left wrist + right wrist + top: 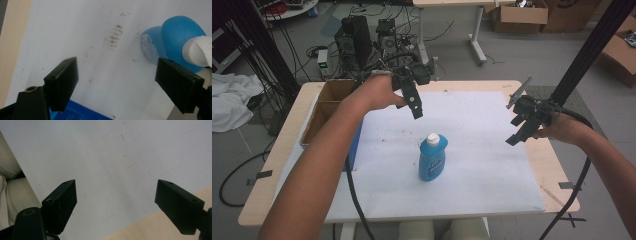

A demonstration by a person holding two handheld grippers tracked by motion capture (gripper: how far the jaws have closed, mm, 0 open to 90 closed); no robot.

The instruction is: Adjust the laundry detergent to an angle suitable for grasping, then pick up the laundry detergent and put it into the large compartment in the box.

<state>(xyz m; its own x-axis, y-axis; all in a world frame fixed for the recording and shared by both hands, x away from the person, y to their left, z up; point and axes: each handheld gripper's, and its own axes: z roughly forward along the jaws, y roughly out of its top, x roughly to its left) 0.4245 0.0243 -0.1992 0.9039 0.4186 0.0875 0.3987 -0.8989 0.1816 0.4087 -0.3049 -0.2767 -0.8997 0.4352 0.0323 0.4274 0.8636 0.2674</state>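
Left gripper (416,111): jaws stood wide apart and held nothing; it hung above the sheet just behind the bottle, tilted down toward it, which reads as a line-up for a grasp near the cap.
Left gripper view: both black jaws framed bare sheet, with the bottle (172,42) past the right jaw rather than between the two, so the tool was not yet centred on it.
Right gripper (518,131): jaws likewise spread and empty; it was held well apart from the bottle, near the right edge of the sheet, probably kept clear to leave room for the other hand.
Right gripper view: open jaws looked down on plain sheet (107,157) and a corner of wooden table (155,227); nothing lay between them.
Bottle (432,158): blue, with a white cap (433,139), it stood upright near the middle of the sheet, touched by neither tool; upright standing left the neck open to a grip from above.
Sheet (492,165): white cover over most of the tabletop, faintly smudged, likely there to give a plain work surface.
Cardboard box (332,100): open-topped, at the far left of the table beside the left forearm; whether it was the bottle's destination cannot be told.
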